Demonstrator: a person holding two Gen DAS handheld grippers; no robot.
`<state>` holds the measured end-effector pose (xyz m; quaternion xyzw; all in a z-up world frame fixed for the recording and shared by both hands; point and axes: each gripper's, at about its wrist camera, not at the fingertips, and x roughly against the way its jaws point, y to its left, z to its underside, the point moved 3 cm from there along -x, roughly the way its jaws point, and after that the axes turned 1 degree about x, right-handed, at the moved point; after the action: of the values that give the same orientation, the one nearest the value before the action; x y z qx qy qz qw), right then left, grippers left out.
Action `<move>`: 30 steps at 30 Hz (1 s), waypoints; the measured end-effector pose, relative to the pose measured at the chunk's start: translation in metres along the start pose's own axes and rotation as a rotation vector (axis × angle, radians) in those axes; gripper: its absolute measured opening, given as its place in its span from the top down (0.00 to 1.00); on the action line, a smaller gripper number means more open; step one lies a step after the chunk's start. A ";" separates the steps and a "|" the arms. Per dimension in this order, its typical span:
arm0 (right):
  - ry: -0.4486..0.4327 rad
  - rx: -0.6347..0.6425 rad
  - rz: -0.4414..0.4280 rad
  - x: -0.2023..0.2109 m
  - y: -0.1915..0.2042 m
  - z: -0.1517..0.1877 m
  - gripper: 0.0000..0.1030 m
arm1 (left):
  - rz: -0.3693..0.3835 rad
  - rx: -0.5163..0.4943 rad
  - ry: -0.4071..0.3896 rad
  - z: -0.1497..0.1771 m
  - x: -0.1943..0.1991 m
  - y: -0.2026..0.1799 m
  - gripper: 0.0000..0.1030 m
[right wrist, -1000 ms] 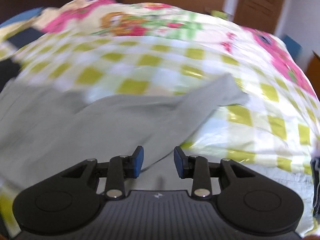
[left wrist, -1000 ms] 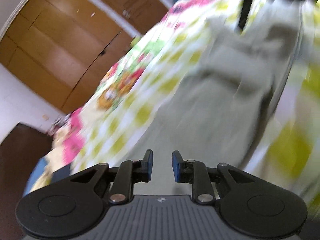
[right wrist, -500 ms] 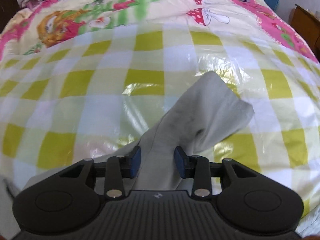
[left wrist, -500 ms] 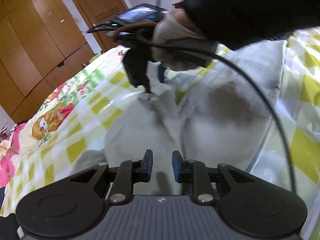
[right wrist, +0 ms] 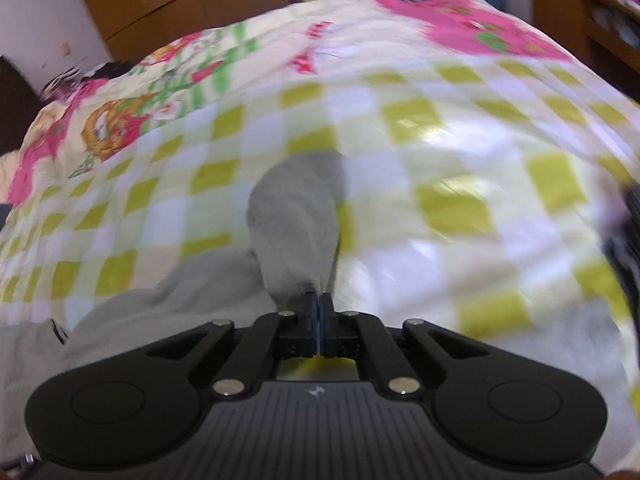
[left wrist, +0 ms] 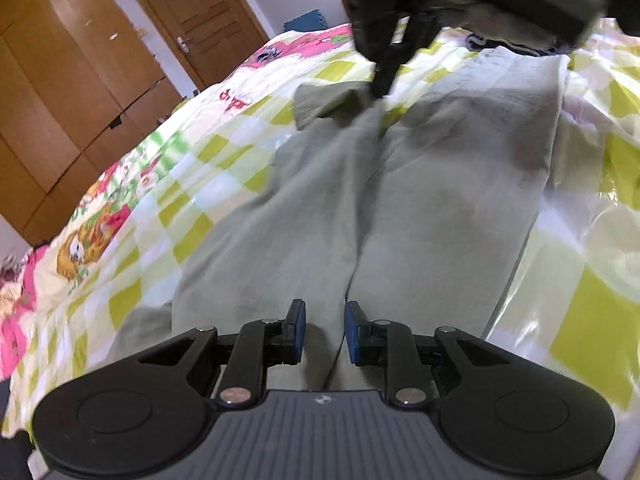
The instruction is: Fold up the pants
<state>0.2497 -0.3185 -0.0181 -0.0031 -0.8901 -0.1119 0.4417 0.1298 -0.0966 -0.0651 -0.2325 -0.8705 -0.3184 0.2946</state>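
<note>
Just clamped the right gripper [right wrist: 319,304] tight onto the pants [right wrist: 294,216] leg. Lifting it off the bedspread [right wrist: 440,128]. Holding the left gripper [left wrist: 324,330] released above the fabric, gripping nothing.

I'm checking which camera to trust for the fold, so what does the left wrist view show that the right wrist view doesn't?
Only the left wrist view shows both legs of the grey pants laid out on the bed, the open left gripper above them, and the wooden door.

Only the right wrist view shows, close up, the right gripper with its jaws just closed, pinching a bunched fold of the cloth.

Both show the pants and the checked bedspread; the right gripper also appears at the far end of the left view.
</note>
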 end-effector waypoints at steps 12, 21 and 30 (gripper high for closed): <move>-0.116 0.130 0.151 -0.005 0.002 -0.003 0.70 | -0.001 -0.070 -0.021 -0.017 -0.013 -0.022 0.64; -0.113 0.302 0.218 -0.030 0.037 -0.016 0.51 | 0.006 -0.056 -0.025 -0.019 -0.014 -0.026 0.63; -0.046 0.305 0.191 -0.055 0.046 -0.009 0.53 | 0.012 -0.026 -0.015 -0.019 -0.013 -0.028 0.63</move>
<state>0.2946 -0.2708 -0.0470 -0.0232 -0.9022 0.0667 0.4254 0.1300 -0.1318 -0.0737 -0.2440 -0.8670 -0.3263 0.2869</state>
